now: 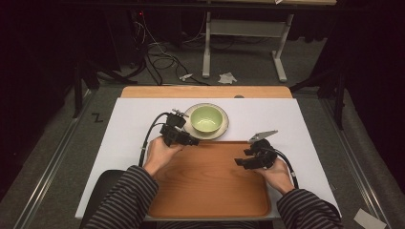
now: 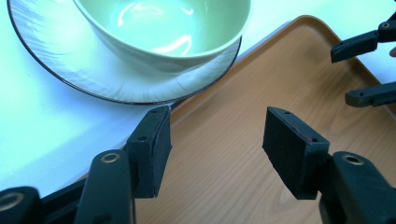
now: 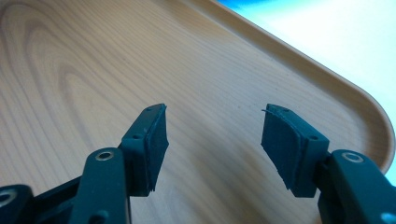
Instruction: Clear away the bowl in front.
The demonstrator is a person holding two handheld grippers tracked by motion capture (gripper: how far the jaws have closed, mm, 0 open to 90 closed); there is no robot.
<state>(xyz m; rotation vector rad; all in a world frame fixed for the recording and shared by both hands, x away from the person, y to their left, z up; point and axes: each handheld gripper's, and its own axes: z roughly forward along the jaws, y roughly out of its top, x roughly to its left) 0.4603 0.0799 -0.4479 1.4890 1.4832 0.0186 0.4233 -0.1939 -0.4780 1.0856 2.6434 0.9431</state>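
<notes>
Left claw [image 2: 215, 144] wide beside plate [image 2: 60, 70] with green bowl [image 2: 168, 28], right claw [image 3: 212, 140] wide above, perhaps touching, tray [image 3: 70, 70]

1. A white sheet [image 1: 129, 143] covers most of the wooden table [image 1: 205, 91], leaving a bare strip of wood along the far edge.
2. Beyond the table, a pale metal table frame [image 1: 243, 43] stands on the grey carpet.
3. Dark cables [image 1: 157, 59] tangle across the floor to the left of that frame.
4. Crumpled scraps of paper [image 1: 227, 78] lie on the carpet just past the table.
5. A black mark [image 1: 97, 118] shows on the floor at the left.
</notes>
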